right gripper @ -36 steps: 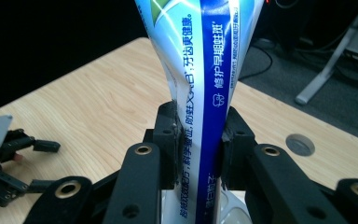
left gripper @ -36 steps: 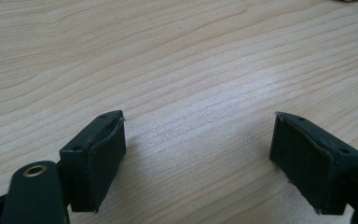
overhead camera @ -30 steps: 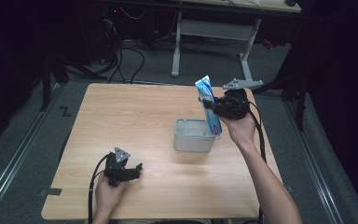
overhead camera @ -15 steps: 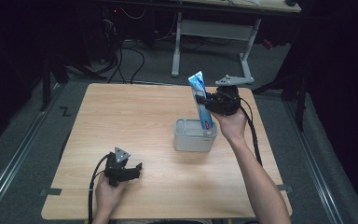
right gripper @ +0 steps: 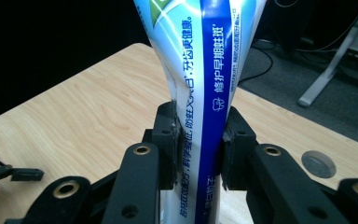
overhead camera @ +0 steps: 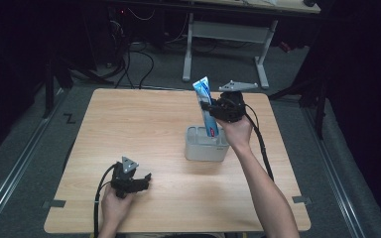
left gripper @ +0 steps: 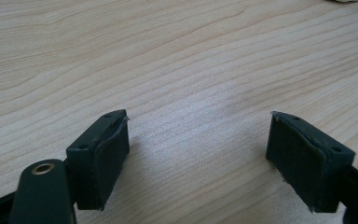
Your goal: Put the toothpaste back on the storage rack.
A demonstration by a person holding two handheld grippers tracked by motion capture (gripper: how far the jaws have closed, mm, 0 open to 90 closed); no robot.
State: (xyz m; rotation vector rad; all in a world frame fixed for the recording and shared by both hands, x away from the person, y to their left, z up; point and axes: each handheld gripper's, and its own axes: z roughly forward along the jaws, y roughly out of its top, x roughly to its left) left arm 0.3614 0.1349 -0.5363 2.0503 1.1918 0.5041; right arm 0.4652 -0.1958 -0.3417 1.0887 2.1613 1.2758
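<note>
Dark room, wood table (overhead camera: 144,124), metal desk frame behind. Grey holder (overhead camera: 206,145) right of centre on the table. Right gripper (overhead camera: 213,106) clenched on tube (overhead camera: 206,106) at mid-length, pads (right gripper: 168,140) pinching its flat sides. Tube near upright, long axis vertical with a slight lean to the left at the top, lower end already inside the holder's rim; holder directly below the gripper. Next move likely straight down, then release. Tube's bottom end and holder's compartments hidden, so depth of seating unclear. Left gripper (left gripper: 196,154) released, jaws wide over bare wood, well apart from the holder at the near-left corner.
</note>
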